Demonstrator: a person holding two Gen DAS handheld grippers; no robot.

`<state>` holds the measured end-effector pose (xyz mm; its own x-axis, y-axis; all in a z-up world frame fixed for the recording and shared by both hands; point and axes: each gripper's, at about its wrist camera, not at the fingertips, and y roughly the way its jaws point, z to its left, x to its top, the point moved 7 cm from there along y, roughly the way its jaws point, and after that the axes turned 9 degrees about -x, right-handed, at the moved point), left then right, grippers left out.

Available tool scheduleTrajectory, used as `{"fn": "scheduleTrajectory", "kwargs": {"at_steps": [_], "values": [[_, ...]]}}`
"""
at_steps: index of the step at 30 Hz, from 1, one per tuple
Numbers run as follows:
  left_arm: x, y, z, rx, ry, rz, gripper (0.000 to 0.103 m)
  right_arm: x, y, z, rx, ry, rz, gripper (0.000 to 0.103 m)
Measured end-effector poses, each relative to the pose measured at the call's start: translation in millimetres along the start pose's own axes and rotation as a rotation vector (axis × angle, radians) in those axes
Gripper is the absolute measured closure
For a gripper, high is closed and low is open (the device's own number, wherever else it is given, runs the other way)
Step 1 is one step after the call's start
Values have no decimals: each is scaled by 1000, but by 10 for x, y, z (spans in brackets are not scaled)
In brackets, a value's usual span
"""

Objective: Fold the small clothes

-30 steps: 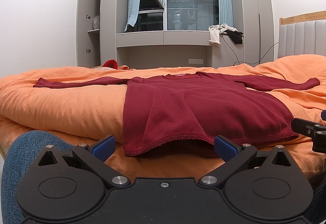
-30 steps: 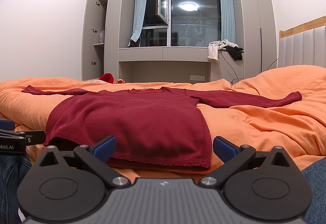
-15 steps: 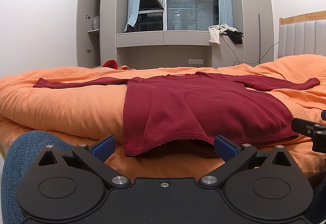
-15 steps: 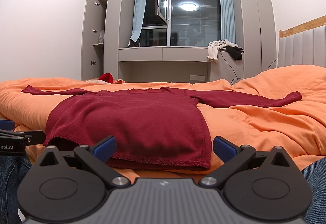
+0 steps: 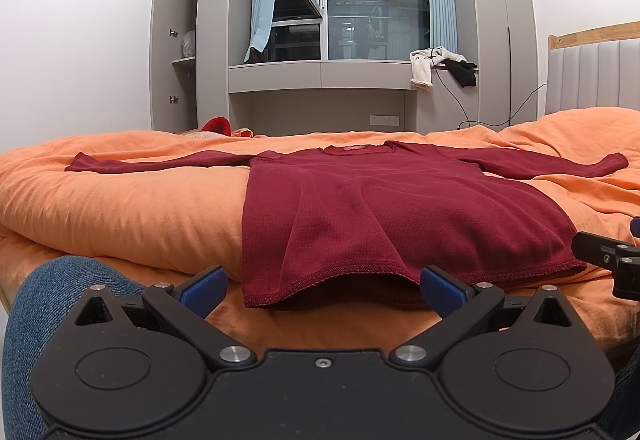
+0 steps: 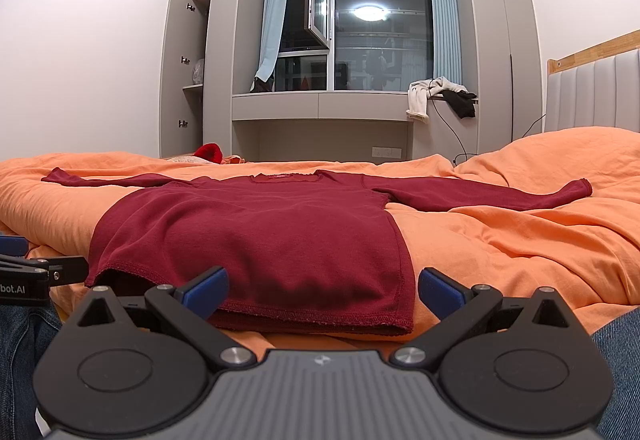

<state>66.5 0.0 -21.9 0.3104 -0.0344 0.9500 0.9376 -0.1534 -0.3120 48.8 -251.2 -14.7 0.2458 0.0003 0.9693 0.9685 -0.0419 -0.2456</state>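
A dark red long-sleeved top (image 5: 384, 207) (image 6: 256, 236) lies flat on the orange bedspread (image 5: 120, 207) (image 6: 520, 240), hem toward me and both sleeves spread out sideways. My left gripper (image 5: 322, 288) hovers open just short of the hem's left half, its blue pads (image 5: 202, 286) wide apart and empty. My right gripper (image 6: 322, 290) is open too, level with the hem's right corner, holding nothing. Each gripper's tip shows at the edge of the other's view.
A person's jeans-clad knees (image 5: 52, 300) (image 6: 616, 360) sit at the near bed edge. A padded headboard (image 5: 592, 75) rises on the right. Behind the bed are a window ledge with draped clothes (image 5: 440, 65), an open cupboard (image 5: 172, 55) and a red item (image 5: 216, 125).
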Motion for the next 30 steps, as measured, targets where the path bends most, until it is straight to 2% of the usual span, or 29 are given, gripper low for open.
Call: {"fn": "scheduleTrajectory", "kwargs": {"at_steps": [19, 22, 26, 30], "values": [[1, 5, -1, -1, 0, 4, 1, 1, 9, 14, 5, 3, 10, 0], [21, 65, -14, -4, -4, 36, 1, 29, 57, -1, 24, 21, 50, 0], [83, 169, -40, -11, -24, 78, 1, 73, 177, -76, 82, 102, 159, 0], [228, 292, -67, -35, -49, 106, 1, 160, 364, -239, 97, 184, 242, 0]]}}
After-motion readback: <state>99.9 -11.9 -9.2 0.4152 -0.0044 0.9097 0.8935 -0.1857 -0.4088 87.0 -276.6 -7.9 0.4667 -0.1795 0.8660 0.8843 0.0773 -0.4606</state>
